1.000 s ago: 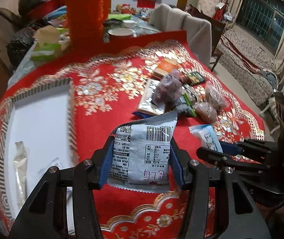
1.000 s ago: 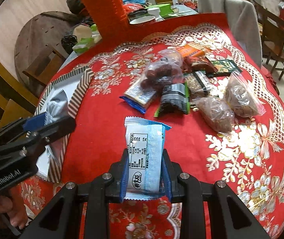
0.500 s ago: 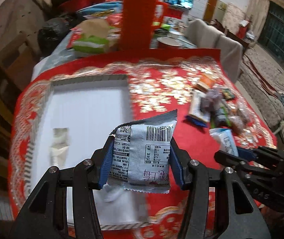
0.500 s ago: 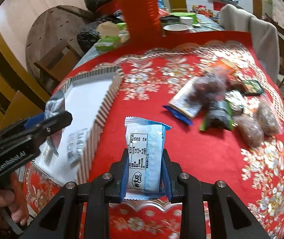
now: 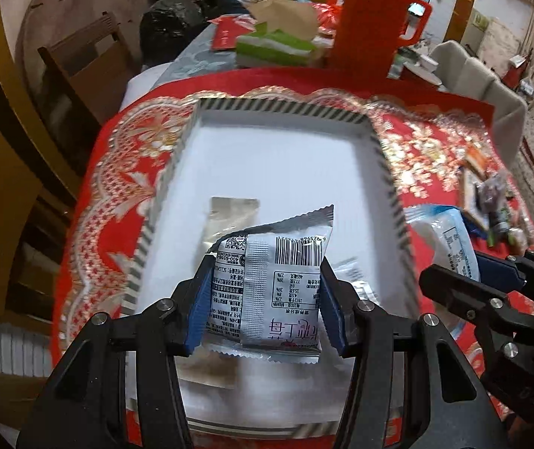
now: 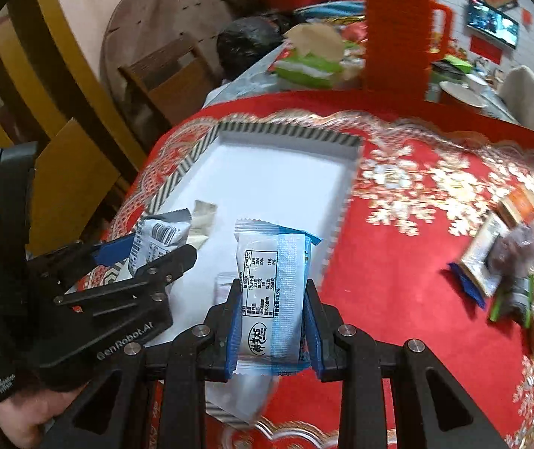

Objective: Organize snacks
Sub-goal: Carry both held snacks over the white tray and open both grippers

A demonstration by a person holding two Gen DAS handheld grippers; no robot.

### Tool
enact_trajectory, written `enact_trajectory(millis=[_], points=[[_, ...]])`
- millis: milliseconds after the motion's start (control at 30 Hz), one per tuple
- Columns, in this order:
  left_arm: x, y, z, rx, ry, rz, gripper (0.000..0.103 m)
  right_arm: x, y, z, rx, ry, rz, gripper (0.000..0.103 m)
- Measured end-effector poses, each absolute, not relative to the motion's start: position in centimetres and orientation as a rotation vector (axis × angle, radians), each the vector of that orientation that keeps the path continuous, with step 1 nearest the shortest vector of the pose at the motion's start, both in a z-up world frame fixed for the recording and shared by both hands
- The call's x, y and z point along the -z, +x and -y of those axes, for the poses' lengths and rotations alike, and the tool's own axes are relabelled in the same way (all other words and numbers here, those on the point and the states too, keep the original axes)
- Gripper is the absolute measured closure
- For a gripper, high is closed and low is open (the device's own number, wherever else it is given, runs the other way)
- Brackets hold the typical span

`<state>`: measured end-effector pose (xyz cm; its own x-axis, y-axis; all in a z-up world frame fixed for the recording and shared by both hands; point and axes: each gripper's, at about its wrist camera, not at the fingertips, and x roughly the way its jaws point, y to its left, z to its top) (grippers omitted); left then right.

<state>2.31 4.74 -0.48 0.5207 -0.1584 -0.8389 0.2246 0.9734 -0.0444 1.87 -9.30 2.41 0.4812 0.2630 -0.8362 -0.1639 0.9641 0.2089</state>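
My left gripper (image 5: 265, 295) is shut on a silver-white snack packet (image 5: 270, 280) and holds it above the white tray (image 5: 285, 112) with a striped rim. My right gripper (image 6: 272, 307) is shut on a blue-white snack packet (image 6: 272, 288), held over the tray's (image 6: 267, 133) near right part. The left gripper with its packet also shows in the right wrist view (image 6: 143, 254), and the right gripper in the left wrist view (image 5: 472, 280). A pale packet (image 5: 229, 217) and another printed packet (image 5: 353, 277) lie in the tray.
A pile of loose snacks (image 6: 510, 262) lies on the red patterned cloth (image 6: 416, 224) to the right of the tray. A tall red thermos (image 5: 371, 18), a green tissue pack (image 5: 278, 45) and dishes stand behind. Wooden chairs (image 6: 165, 82) stand at the left.
Both grippers have swung left with their packets, from over the red cloth near the snack pile to above the tray. Both stay shut.
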Motion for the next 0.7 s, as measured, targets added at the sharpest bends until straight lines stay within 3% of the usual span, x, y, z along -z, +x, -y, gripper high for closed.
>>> enact_trajectory(millis=[700], points=[[3.8,3.2,-5.5,0.191,0.152,-1.075,0.052,1.4,3.5,6.8,-0.291,0.086,-1.146,0.075]])
